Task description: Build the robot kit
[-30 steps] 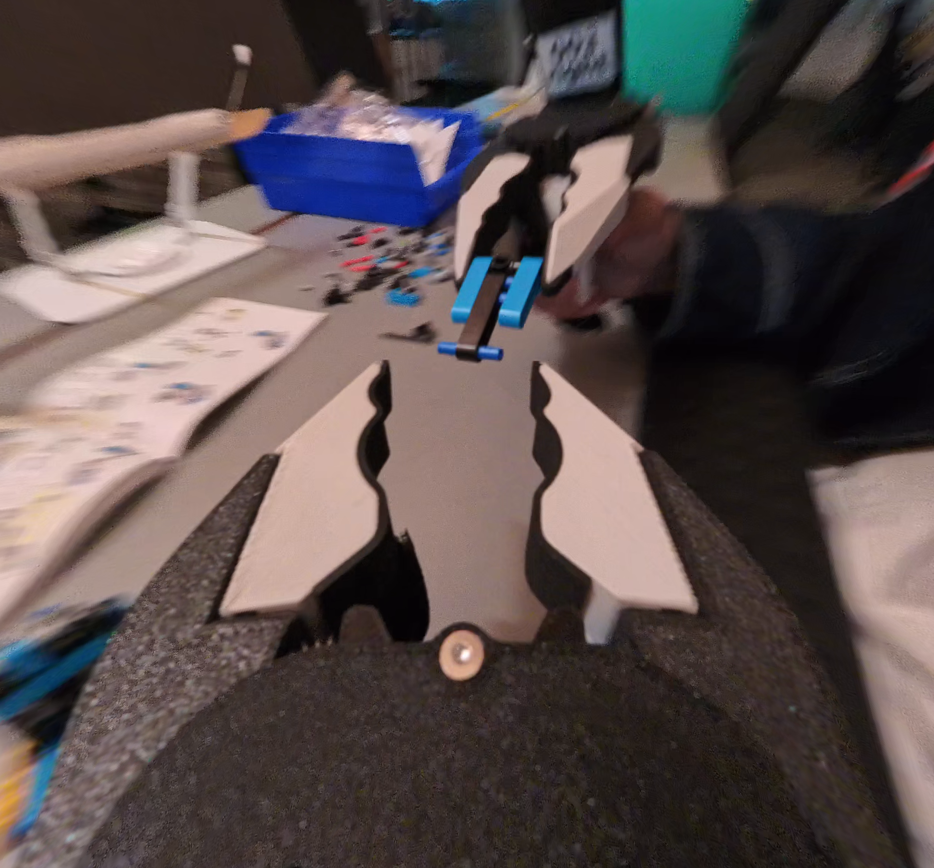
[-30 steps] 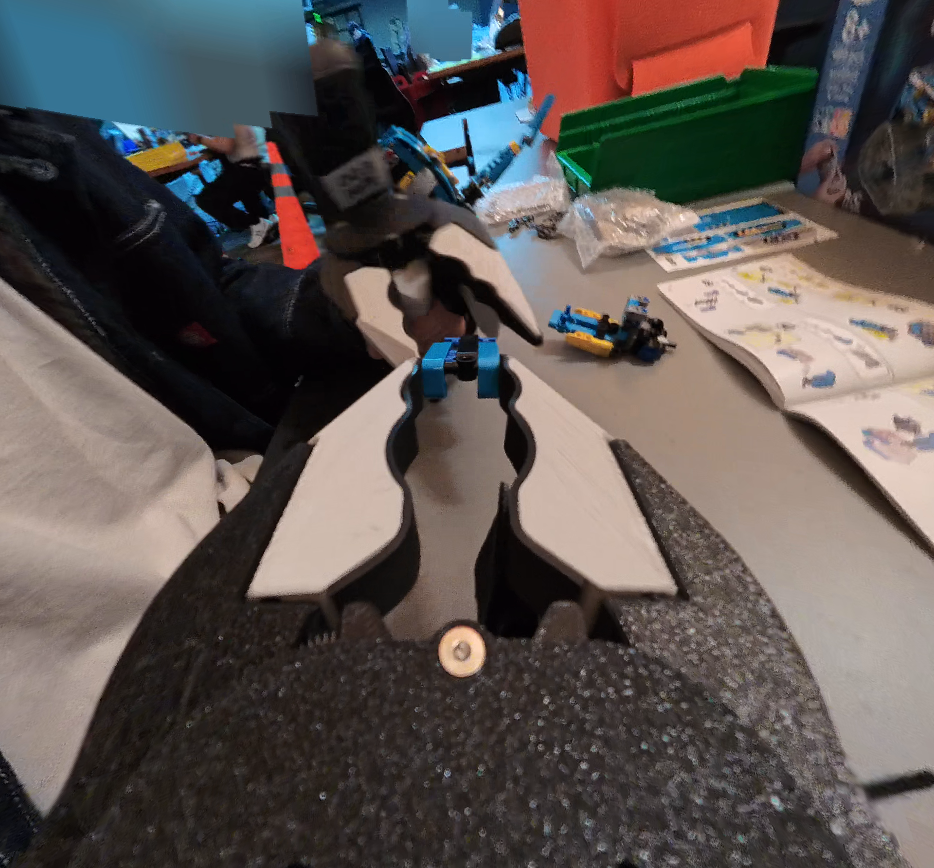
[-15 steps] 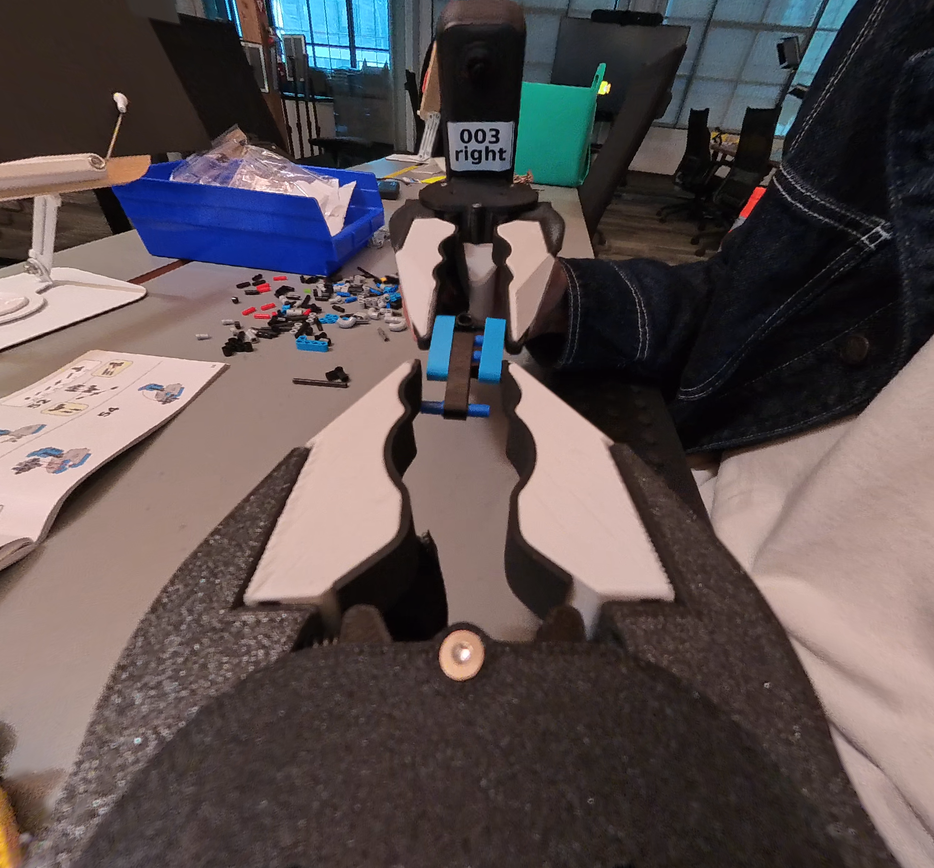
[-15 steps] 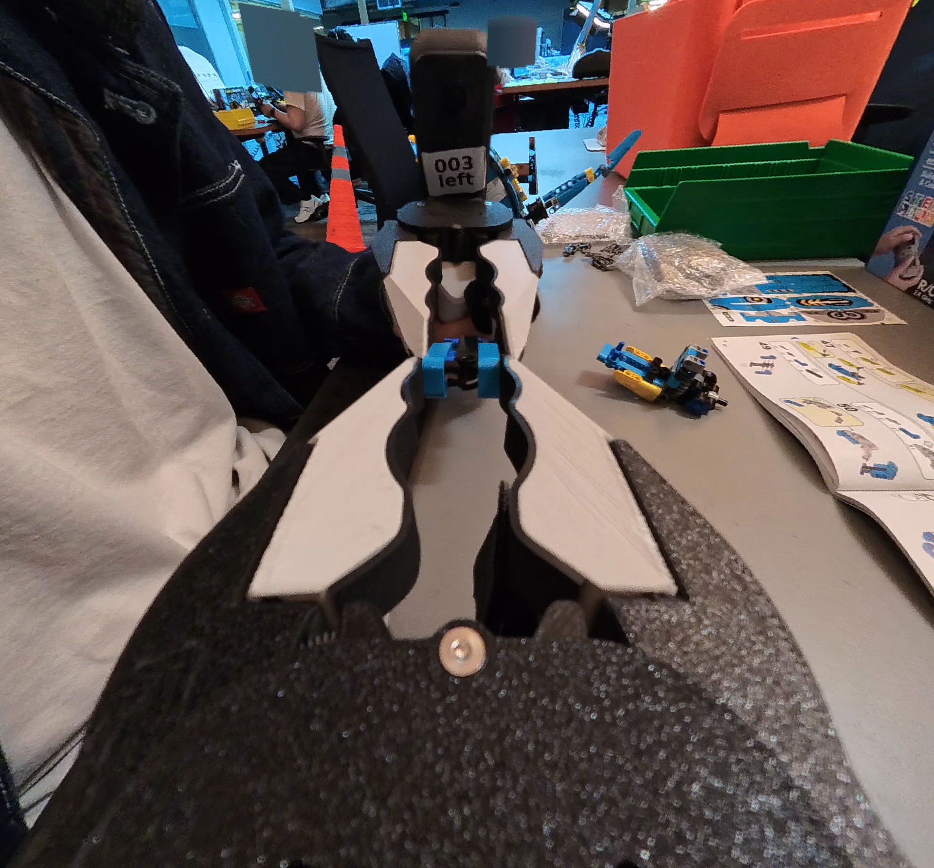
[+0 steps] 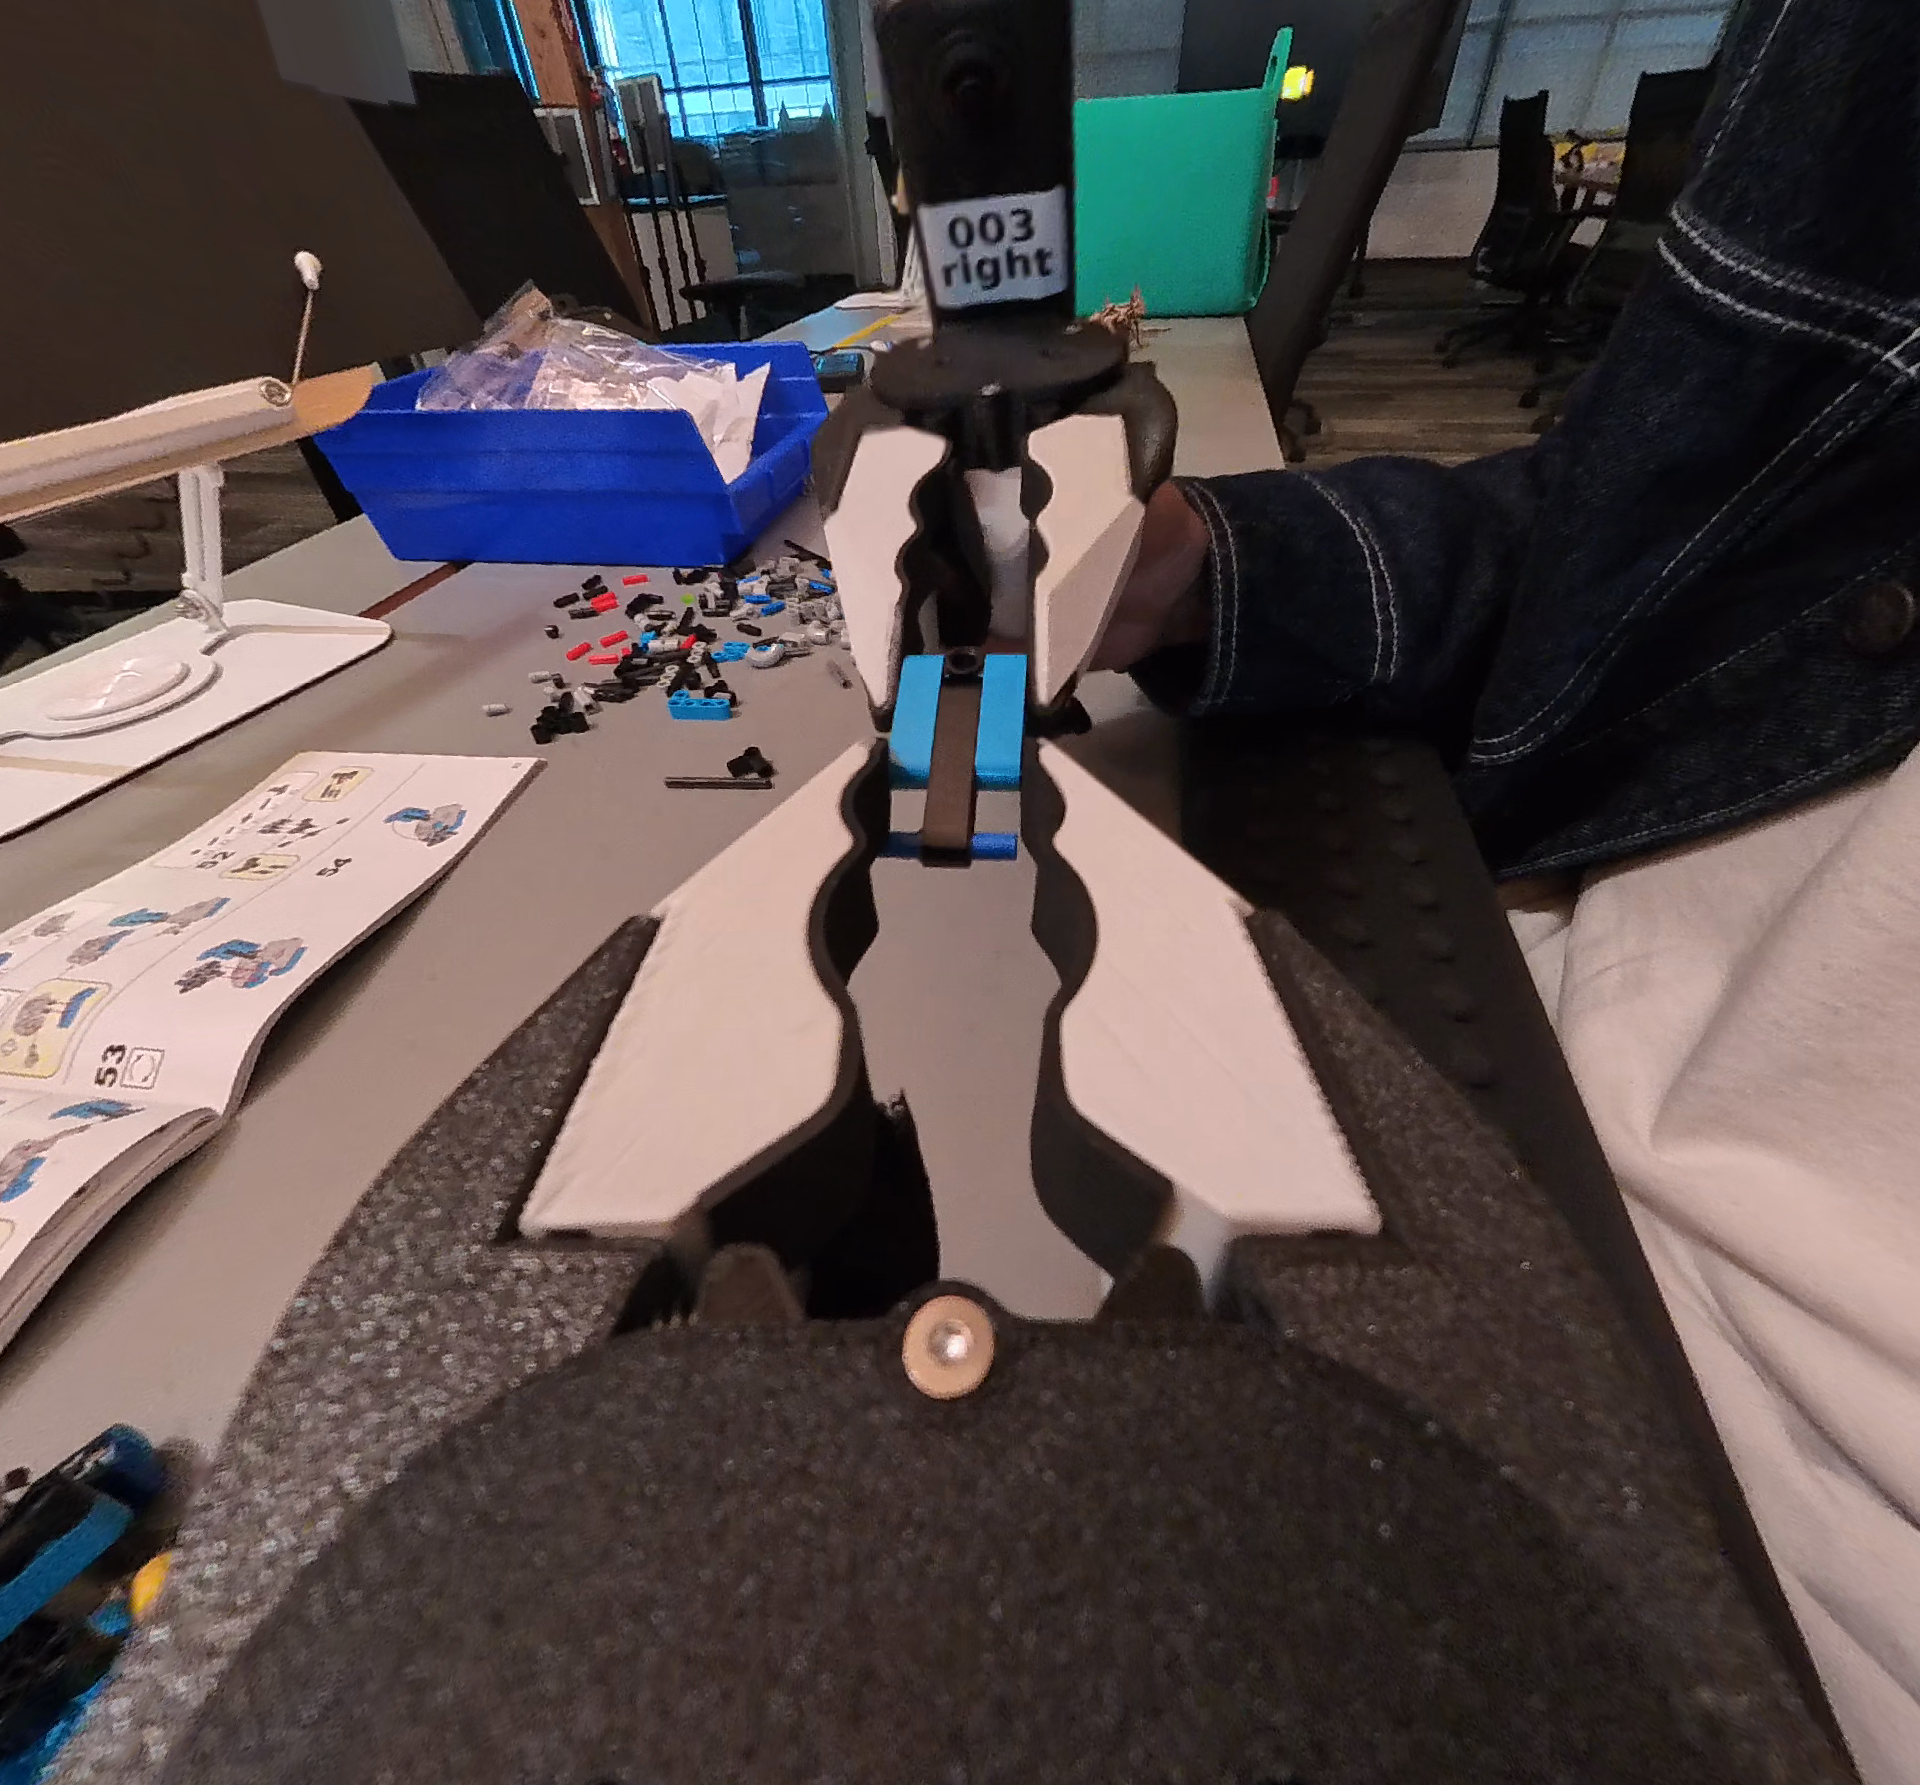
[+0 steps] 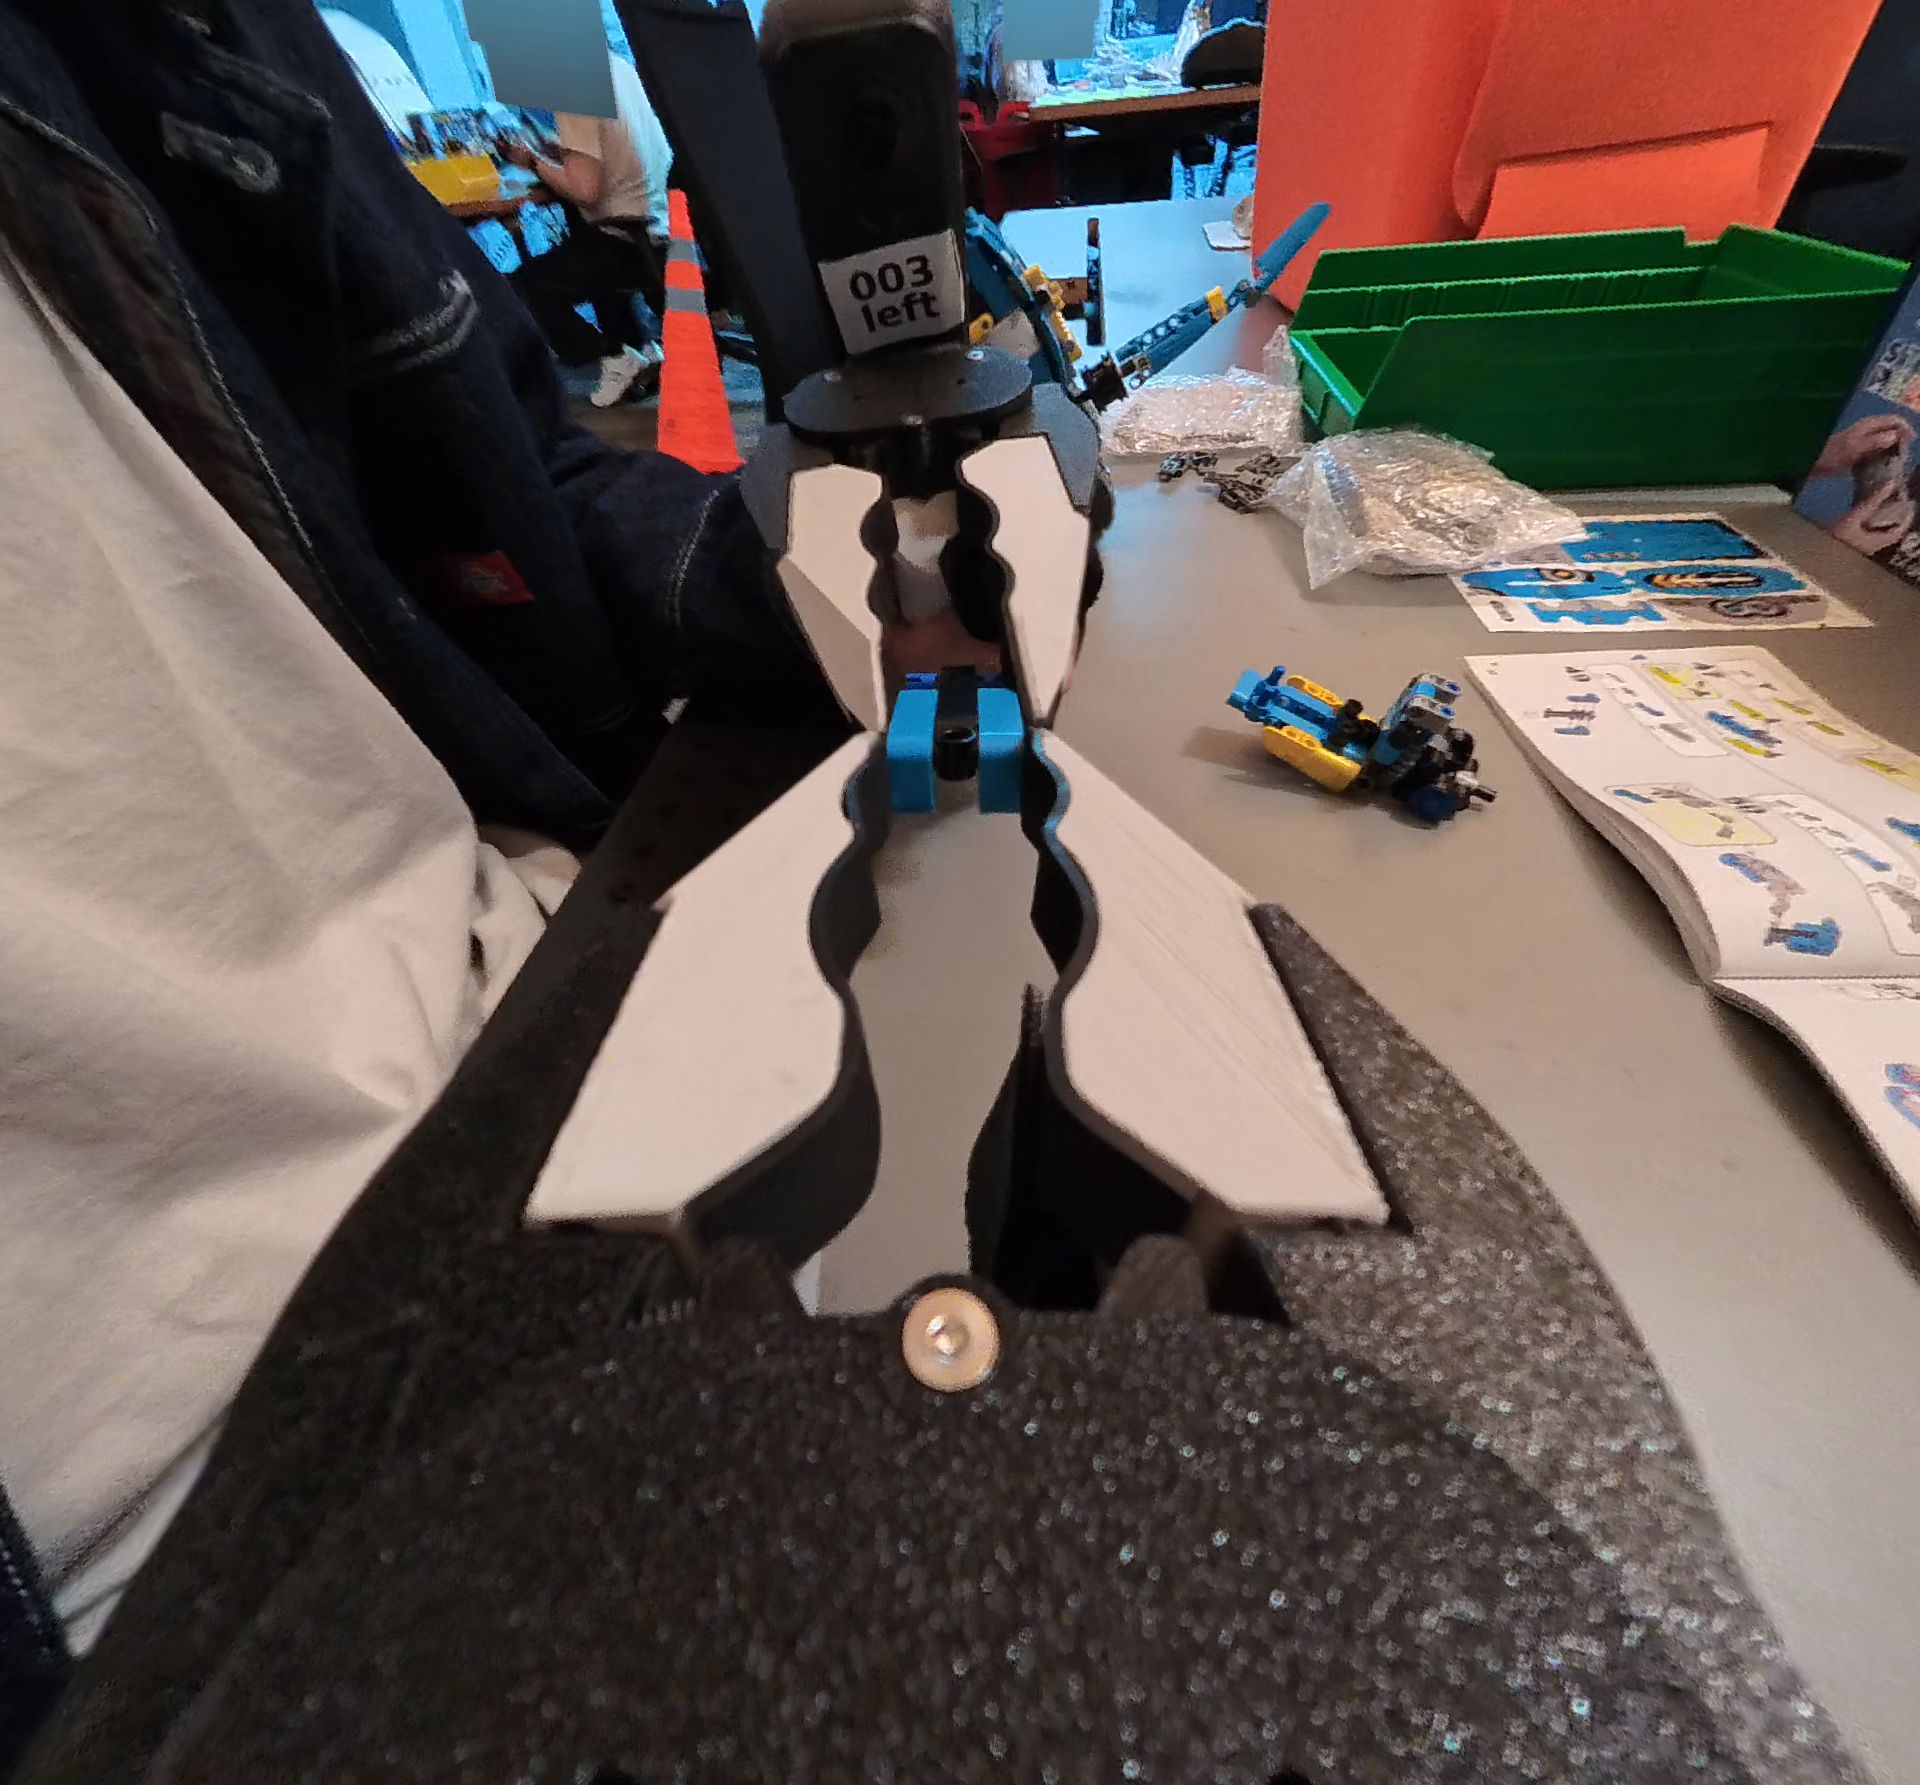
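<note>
A small assembly of two blue bricks (image 5: 1003,727) with a black beam between them hangs above the grey table, between my two grippers, which face each other tip to tip. My right gripper (image 6: 956,743) is shut on the blue bricks (image 6: 914,748). My left gripper (image 5: 958,748) has its fingers closed against the near end of the same assembly. The black beam and a blue pin (image 5: 951,845) reach in between the left fingers. The right gripper (image 5: 961,696) shows opposite in the left wrist view, and the left gripper (image 6: 961,696) shows opposite in the right wrist view.
On the left side lie a blue bin (image 5: 561,478), a scatter of loose small pieces (image 5: 686,634), a black axle (image 5: 717,782), an open booklet (image 5: 208,925) and a white stand (image 5: 187,665). On the right side lie a small blue-yellow model (image 6: 1351,743), a green bin (image 6: 1579,364), plastic bags (image 6: 1413,499) and a booklet (image 6: 1714,800). My left and right fingertips are right by each other. The small blue-yellow model (image 6: 1351,743) is about 20 cm from both grippers' fingertips. It turns up in the left wrist view (image 5: 84,1643) as well.
My left gripper has come up to the assembly held by the right gripper, and its fingers have closed in around the near end. The right gripper has kept its hold.
</note>
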`<action>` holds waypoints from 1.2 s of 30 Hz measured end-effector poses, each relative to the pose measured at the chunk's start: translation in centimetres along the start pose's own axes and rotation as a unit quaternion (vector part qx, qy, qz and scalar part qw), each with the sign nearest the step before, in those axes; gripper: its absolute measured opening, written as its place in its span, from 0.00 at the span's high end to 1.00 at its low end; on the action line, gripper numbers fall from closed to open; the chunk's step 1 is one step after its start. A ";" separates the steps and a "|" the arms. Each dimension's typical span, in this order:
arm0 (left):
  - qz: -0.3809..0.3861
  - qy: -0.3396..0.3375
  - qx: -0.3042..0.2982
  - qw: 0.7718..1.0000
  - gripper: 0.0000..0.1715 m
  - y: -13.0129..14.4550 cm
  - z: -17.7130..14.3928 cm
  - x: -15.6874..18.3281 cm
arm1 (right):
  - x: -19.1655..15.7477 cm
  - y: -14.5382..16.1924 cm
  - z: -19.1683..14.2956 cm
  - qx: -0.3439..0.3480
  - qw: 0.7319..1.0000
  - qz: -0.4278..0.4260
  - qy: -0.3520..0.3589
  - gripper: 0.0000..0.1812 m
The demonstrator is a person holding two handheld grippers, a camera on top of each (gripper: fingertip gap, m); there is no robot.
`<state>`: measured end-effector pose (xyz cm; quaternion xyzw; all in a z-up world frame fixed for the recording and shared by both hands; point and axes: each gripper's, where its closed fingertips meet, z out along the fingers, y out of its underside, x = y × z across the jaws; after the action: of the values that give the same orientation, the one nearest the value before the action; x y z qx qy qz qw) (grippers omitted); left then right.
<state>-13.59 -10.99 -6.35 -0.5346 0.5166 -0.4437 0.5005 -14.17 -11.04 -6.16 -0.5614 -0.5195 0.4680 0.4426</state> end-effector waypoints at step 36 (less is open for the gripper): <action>-0.485 0.292 0.260 0.782 0.86 -6.1 -4.4 -2.2 | 1.8 -6.6 -0.8 0.187 0.981 0.054 0.015 0.74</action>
<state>-17.44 -9.36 0.25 -0.4089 0.1757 -0.8802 0.1647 -14.48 -8.78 0.38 -0.5033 -0.3850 0.5716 0.5213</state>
